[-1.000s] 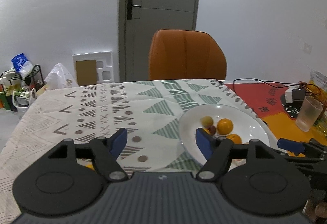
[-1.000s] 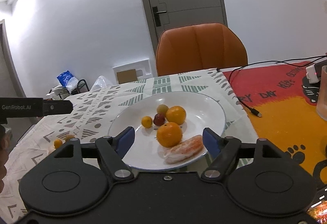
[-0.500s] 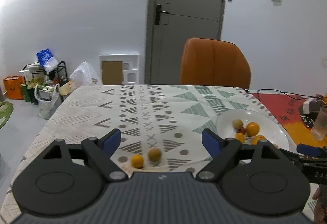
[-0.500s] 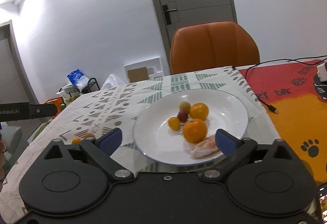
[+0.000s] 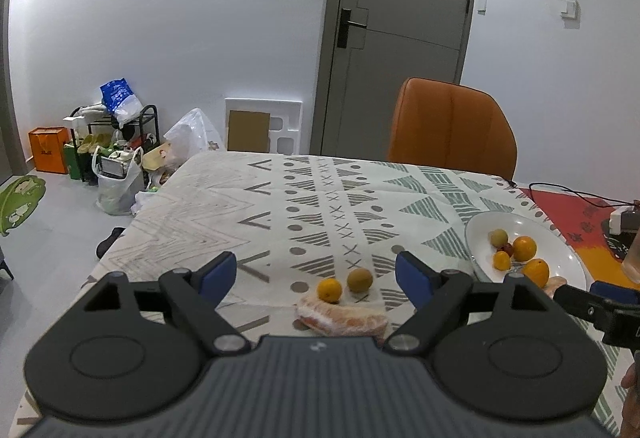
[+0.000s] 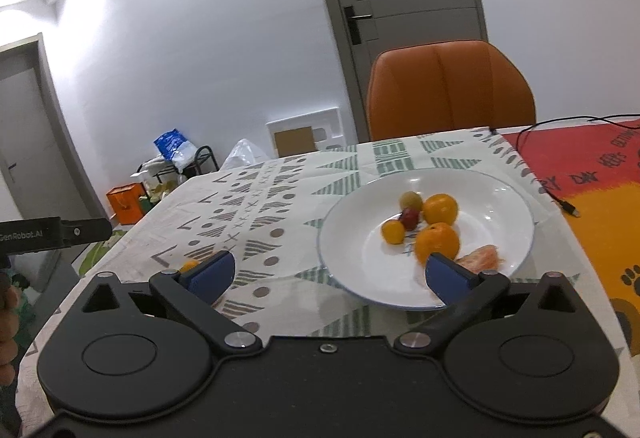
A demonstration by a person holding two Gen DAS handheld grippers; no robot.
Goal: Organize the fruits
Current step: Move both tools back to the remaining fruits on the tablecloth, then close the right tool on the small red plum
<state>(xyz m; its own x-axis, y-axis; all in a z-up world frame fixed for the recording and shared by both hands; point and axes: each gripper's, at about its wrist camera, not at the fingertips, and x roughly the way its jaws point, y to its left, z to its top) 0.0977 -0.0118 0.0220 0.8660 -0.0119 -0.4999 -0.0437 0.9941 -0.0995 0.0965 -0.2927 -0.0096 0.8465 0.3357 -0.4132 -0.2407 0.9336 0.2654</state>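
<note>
My left claw (image 5: 316, 274) has swung away from the plate in the last second and now faces the loose fruit on the counter (image 5: 256, 214); a moment ago it looked mostly at the plate, and the strays were barely in sight. Its jaws stand wide apart and hold nothing. Nearest to me, just past the claw's body and between the blue fingertips (image 5: 218, 274), lies a peeled orange piece (image 5: 342, 318) on the patterned cloth. Right behind it sit a small orange fruit (image 5: 329, 289) and a brownish-green round fruit (image 5: 359, 280), side by side and nearly touching the peeled piece. Well off to the right is the white plate (image 5: 476, 234) with the fruit already gathered.

My right claw (image 6: 328, 274) has drifted a little too, so the plate (image 6: 344, 266) now sits more to its right. It is spread open and empty, hovering at the plate's near rim. On the plate I see a second peeled piece (image 6: 480, 257) closest, then a large orange (image 6: 437, 243), a small orange one (image 6: 392, 231), a dark red one (image 6: 409, 218), another orange (image 6: 440, 209) and a greenish one (image 6: 410, 201) at the back.

I judge the sorting part done: three pieces are left off the plate, and my left claw is now lined up to take one. The peeled piece looks soft and would need a gentle squeeze.

Beyond the counter stands an orange chair (image 5: 452, 126) before a grey door (image 5: 400, 38).
</note>
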